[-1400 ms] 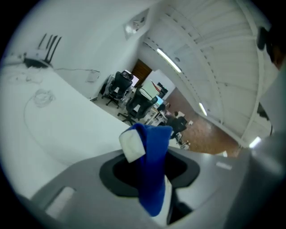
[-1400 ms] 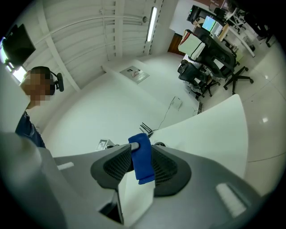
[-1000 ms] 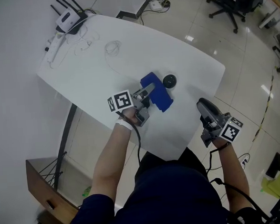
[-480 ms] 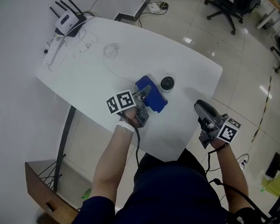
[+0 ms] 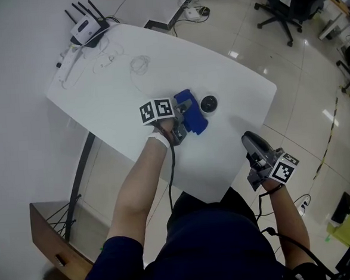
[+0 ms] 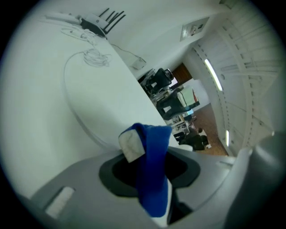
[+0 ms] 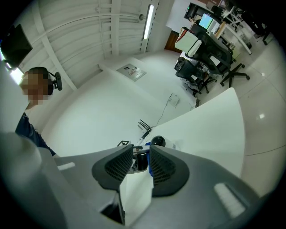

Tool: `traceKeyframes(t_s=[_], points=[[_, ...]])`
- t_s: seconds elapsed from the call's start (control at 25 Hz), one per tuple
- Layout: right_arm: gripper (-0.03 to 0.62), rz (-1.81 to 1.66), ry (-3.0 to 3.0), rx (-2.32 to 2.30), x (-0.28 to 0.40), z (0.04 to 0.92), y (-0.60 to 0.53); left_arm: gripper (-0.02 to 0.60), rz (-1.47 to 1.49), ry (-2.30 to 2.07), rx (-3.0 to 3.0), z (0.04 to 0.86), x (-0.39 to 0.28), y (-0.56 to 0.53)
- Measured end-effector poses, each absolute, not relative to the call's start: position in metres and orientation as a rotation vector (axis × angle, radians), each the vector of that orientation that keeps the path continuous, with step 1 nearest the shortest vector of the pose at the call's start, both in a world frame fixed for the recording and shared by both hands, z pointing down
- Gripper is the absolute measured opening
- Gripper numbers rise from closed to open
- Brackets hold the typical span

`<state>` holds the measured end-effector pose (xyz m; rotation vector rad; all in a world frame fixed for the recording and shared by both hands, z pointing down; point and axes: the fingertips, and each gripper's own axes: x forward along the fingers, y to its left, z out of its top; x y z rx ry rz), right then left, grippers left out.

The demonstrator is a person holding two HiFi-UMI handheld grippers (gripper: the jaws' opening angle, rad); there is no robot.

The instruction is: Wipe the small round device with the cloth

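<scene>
On the white table (image 5: 116,74) the wipe itself looks not yet begun. The left tongs (image 5: 182,110) are clamped on the blue cloth (image 5: 193,121): one fold is pinched between the pads and the rest is bunched on the table ahead of them. The right tongs (image 5: 251,142) hang off the table's near edge, well apart from the work. Their jaws have just been closing, a narrow gap shows, and nothing is between them.

How we'd do this step well:
- Lead with the loose bulk of the cloth, not the tong tips, so hard plastic never meets the device (image 5: 209,104).
- Come in from the cloth side and up over the top, with light pressure and short circular strokes.
- Nothing pins the device and we judge it light. A sideways shove would likely skate it toward the table's right edge, so press down rather than across, or bring the right tongs in to steady its base.
- The grip is on a thin fold, so we'd watch for the cloth pulling out mid-stroke.

The device sits upright on the table, just right of the cloth in the head view. We can't tell whether the cloth touches it. It has a glossy black dome on a white ring base. It's too small here to see any dirt.
</scene>
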<state>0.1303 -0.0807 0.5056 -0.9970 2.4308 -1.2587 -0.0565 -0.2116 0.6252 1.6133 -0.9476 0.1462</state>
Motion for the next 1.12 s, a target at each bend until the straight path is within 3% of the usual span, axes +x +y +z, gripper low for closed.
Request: traceKeyframes(t_s=[0.28,0.56,0.88,1.12], points=[[0.118,-1.265,2.415,-1.002,0.132,0.508,-0.080,0.147,0.353,-0.867,1.870,0.584,-0.038,-0.226],[0.117,-1.242,2.412,-0.991,0.131,0.502,-0.082,0.149,0.882,-1.076,2.493,0.524,-0.004,-0.181],[0.114,-1.271,2.414,-0.991,0.128,0.508,-0.079,0.150,1.898,-1.267,2.811,0.548,0.041,-0.133],[0.109,-1.284,2.415,-1.000,0.129,0.515,-0.079,0.150,1.936,-1.196,2.803,0.580,0.046,-0.113]])
